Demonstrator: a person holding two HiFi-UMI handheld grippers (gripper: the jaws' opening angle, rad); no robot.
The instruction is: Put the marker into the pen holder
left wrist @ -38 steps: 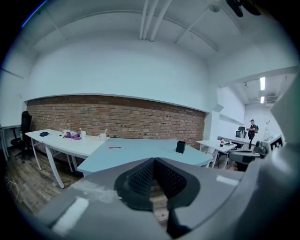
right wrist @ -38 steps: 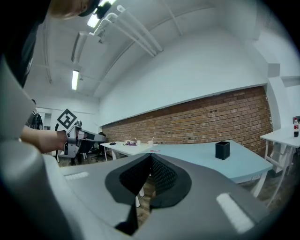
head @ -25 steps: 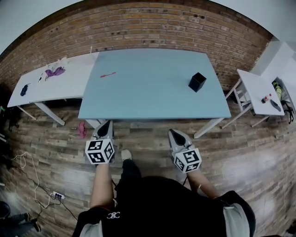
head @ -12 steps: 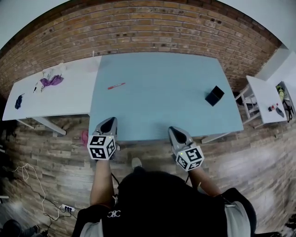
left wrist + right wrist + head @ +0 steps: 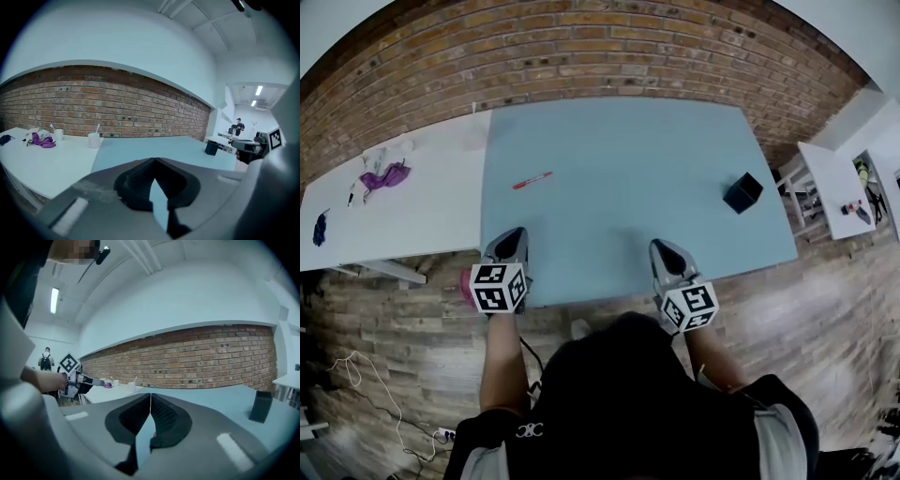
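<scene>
- The red marker (image 5: 532, 179) lies flat on the blue counter (image 5: 619, 141), left of centre. The black pen holder (image 5: 742, 192) stands well apart from it, toward the right edge.
- The left hand-held gripper (image 5: 514, 246) and the right hand-held gripper (image 5: 664, 251) hover at the counter's near edge. Both have their jaws pressed together on nothing.
- The step in hand looks like the reach. The left one is nearer the marker, so it should spread its jaws, come down across the barrel near its middle, and pinch only once the marker sits squarely between the pads.
- Only the head view shows the marker clearly and how far it lies from the holder.
- The left gripper view adds a cup (image 5: 94, 139) and a purple cloth (image 5: 43, 140) on the white counter (image 5: 42, 161).
- The right gripper view shows the holder (image 5: 260, 406) upright at the far right.
</scene>
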